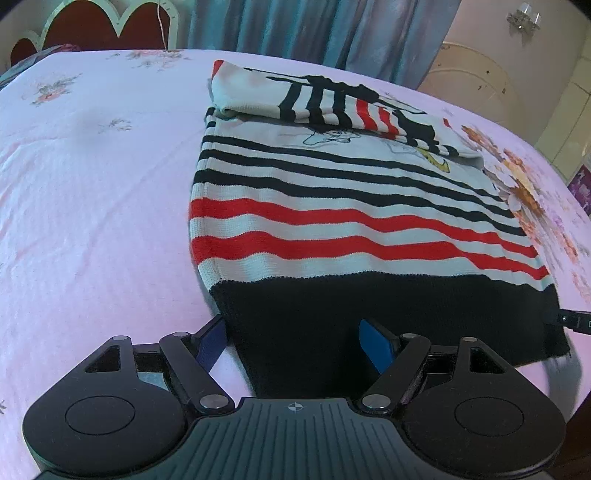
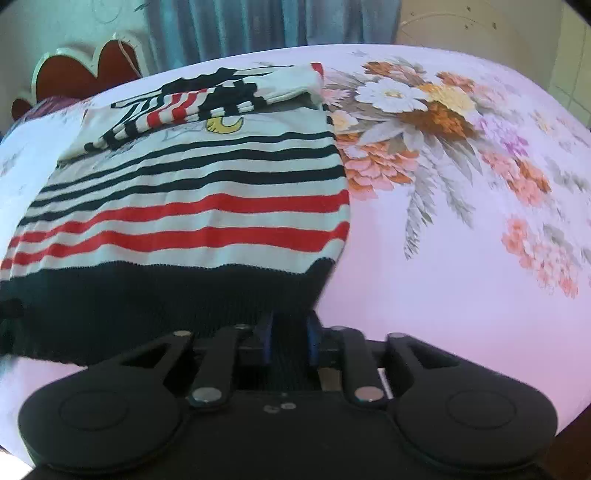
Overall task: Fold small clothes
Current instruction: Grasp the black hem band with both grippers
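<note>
Sweater [image 1: 332, 206]: knitted cloth, ribbed, matt, slightly fuzzy; hem band [image 1: 369, 317] coarser rib. Bedsheet [image 1: 92, 184]: woven cloth, fine waffle texture, matt, printed flowers. Left gripper [image 1: 293, 345]: matt black plastic, shiny metal rivets, blue pads [image 1: 376, 341] smooth. Curtain [image 1: 295, 26]: cloth, faint sheen.

A pink floral bed sheet [image 1: 92, 184] carries a striped knit sweater [image 1: 332, 206], sleeves folded across.

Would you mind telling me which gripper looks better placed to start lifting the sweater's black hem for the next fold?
Right. The right gripper looks already closed on the black hem of the sweater, while the left gripper is open, straddling its corner without gripping.
</note>
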